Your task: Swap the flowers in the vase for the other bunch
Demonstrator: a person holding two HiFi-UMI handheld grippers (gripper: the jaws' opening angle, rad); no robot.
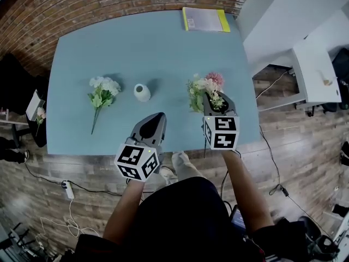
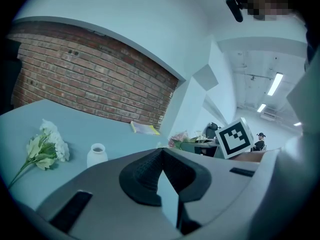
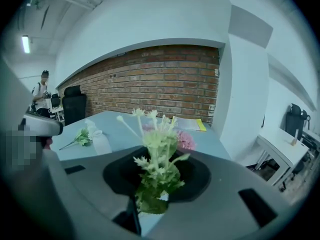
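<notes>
**Item 1, right gripper.** My jaws were clamped, with a narrow gap left between them, on the leafy lower part of the pink-and-green bunch. This was at the right of the table. I could not tell whether the bunch lay on the top or hung just clear of it.

**Item 2, left gripper.** My jaws were pressed together on nothing, near the table's front edge, in front of the vase.

**Item 3, vase.** It stood upright in mid-table with nothing in its mouth. It was between the two bunches and touched neither.

**Item 4, white bunch.** It lay flat at the left with its stem toward me, well apart from both grippers.

**Hazards, as I judged them:**
- **Slipping grip.** My right jaws sat on soft foliage, not bare stem. The leaves could slide or tear, and the bunch could droop or fall out.
- **Tipped vase.** It looked small and narrow-mouthed, and nothing steadied it. A stem pushed in off-centre could knock it over or skate it across the top. My left jaws were free to brace it but were closed.
- **Wrong bunch.** With the vase empty, nothing showed which bunch had stood in it. Putting that same bunch back would undo the swap.
- **Edge loss.** The pink-and-green bunch was near the table's right side and could roll off if laid carelessly.
</notes>
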